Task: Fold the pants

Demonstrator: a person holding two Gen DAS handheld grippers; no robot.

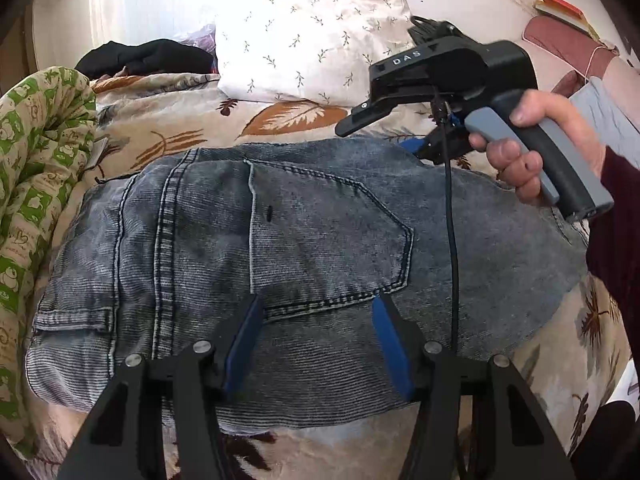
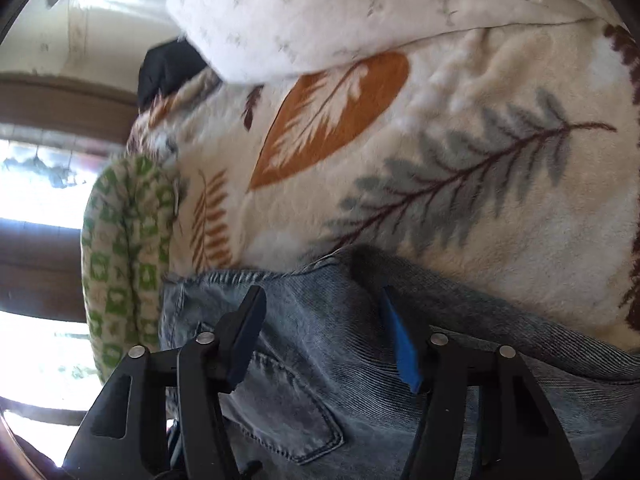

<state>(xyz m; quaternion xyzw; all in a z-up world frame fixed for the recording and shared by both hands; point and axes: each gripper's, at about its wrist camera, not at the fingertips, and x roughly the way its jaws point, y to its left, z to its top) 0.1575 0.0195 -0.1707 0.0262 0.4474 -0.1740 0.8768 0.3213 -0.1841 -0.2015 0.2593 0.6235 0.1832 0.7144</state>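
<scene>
Folded grey-blue jeans lie on a leaf-print blanket, back pocket up. My left gripper is open and empty, hovering over the near part of the jeans by the pocket's lower edge. My right gripper is open and empty over the jeans' far edge. The right gripper also shows in the left wrist view, held in a hand at the far right edge of the jeans, its blue fingertips close to the denim.
The leaf-print blanket covers the bed. A white pillow lies behind the jeans, a green-patterned quilt is rolled at the left, and a black garment lies at the back left. A black cable hangs across the jeans.
</scene>
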